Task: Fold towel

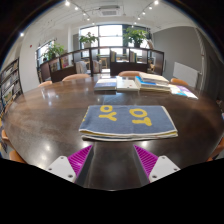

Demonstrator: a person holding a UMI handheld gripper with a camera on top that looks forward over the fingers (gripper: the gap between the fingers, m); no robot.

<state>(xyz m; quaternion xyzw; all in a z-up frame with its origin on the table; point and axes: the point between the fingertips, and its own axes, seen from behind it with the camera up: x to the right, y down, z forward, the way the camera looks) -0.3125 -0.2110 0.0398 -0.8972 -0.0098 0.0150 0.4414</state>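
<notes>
A blue-grey towel (128, 121) with yellow letters lies folded flat on the dark wooden table (50, 108), just ahead of my fingers. My gripper (113, 158) is open and empty, its two magenta pads (80, 157) spread wide above the bare tabletop, short of the towel's near edge. The towel looks like a neat rectangle with layered edges along its near side.
Books or folded items (140, 84) lie on the far side of the table. Chairs (75, 77) stand around its far edge. Behind them are windows, plants (52, 49) and a shelf at the left wall.
</notes>
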